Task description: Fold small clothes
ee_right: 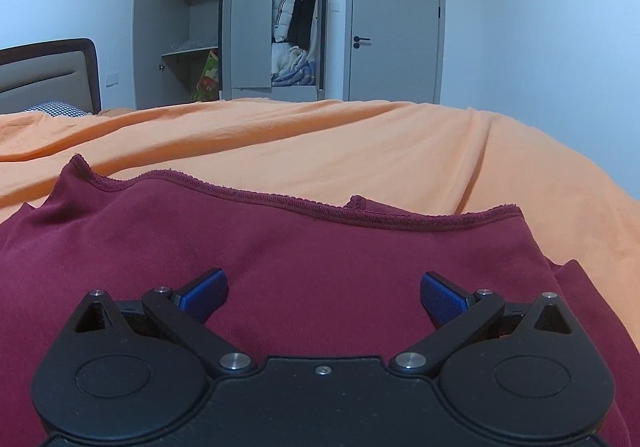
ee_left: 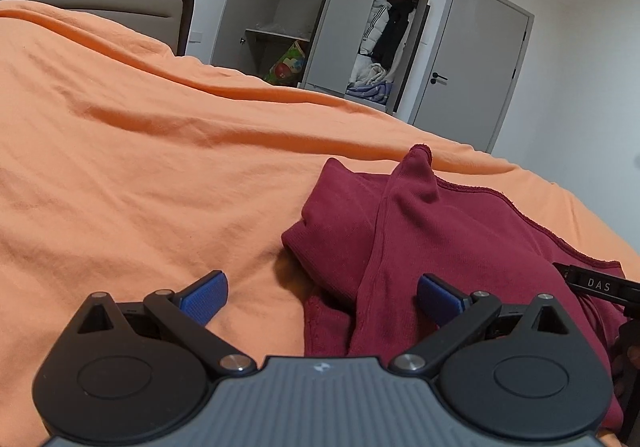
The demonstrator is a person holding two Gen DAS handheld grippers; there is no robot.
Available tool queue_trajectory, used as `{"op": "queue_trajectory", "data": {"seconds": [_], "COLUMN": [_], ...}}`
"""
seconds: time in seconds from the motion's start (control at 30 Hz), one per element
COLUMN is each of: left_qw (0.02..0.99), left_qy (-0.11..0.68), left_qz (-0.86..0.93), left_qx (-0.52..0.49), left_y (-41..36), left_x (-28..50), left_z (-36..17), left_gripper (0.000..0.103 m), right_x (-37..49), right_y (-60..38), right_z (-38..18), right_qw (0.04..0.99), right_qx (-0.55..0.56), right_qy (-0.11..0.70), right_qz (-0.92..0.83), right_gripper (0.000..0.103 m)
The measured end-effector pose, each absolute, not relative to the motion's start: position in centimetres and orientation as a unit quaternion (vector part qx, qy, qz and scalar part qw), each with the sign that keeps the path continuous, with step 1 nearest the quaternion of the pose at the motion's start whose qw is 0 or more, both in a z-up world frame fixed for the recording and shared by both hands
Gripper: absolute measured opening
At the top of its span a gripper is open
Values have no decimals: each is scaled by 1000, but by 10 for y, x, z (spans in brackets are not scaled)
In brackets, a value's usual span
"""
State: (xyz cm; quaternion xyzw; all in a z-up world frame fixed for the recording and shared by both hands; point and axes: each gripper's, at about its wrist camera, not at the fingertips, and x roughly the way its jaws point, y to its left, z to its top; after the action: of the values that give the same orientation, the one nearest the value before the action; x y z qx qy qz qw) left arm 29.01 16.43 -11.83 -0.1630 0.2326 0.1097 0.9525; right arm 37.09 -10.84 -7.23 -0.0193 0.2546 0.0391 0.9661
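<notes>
On orange bedspread [ee_right: 360, 151], maroon garment [ee_right: 280, 247], left claw [ee_left: 322, 297] and right claw [ee_right: 324, 295] spread wide, empty, open wardrobe [ee_right: 256, 15] holding coats [ee_right: 294, 13].

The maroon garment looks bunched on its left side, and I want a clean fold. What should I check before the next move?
1. Left hand-held gripper open: ok.
2. Right hand-held gripper open: ok.
3. Maroon garment lying flat: not ok, a fold stands up on its left side.
4. Far hem visible: ok.
5. Orange bedsheet free of other items nearby: ok.
6. Near edge of garment: cannot tell, hidden.
</notes>
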Motion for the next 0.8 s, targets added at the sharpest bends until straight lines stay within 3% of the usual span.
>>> {"op": "queue_trajectory", "data": {"seconds": [0.8], "left_qw": [954], "left_qy": [232], "left_qz": [110], "left_qx": [-157], "left_y": [165], "left_x": [290], "left_z": [-118], "left_gripper": [103], "right_x": [326], "right_y": [-100], "right_z": [-69], "right_qw": [973], "right_qx": [-28], "right_qy": [227], "right_qz": [42], "right_gripper": [103]}}
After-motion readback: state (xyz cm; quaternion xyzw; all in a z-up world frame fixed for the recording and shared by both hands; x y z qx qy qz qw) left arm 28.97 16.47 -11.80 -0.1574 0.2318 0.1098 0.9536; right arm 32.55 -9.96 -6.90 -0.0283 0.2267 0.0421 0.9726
